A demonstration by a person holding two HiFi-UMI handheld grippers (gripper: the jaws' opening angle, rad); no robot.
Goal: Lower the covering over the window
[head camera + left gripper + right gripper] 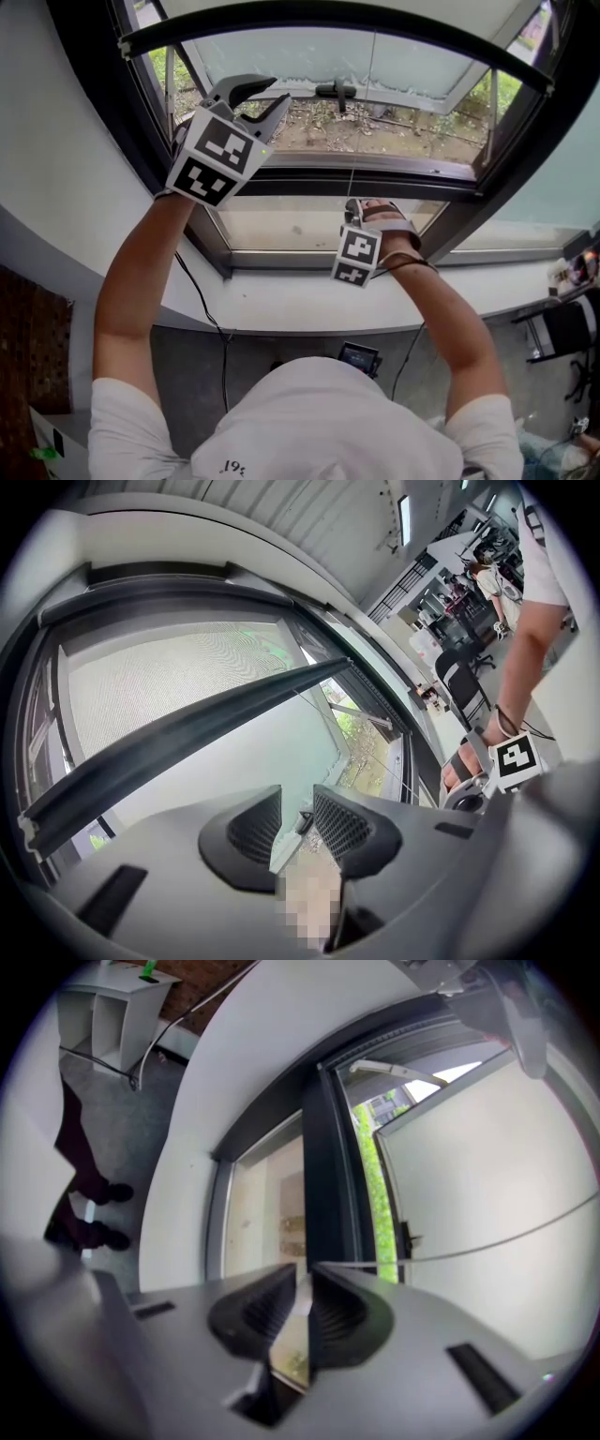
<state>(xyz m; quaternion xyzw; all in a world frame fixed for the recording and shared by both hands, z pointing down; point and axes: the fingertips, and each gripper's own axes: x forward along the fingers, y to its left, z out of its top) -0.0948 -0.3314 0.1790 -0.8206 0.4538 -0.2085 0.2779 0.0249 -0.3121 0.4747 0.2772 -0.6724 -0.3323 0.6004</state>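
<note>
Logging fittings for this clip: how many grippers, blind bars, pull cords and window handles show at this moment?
grippers: 2 (left gripper, right gripper)
blind bar: 1
pull cord: 1
window handle: 1
total: 5

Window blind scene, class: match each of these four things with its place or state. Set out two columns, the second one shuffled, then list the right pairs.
Things
1. left claw
2. right claw
3. blind's bottom bar
4. window sash

Places and states
A. swung open outward
B. shut on the pull cord
C. high up, near the window's top
D. open, nothing between its jaws

Pairs: 1-D, 2-B, 3-C, 4-A
</note>
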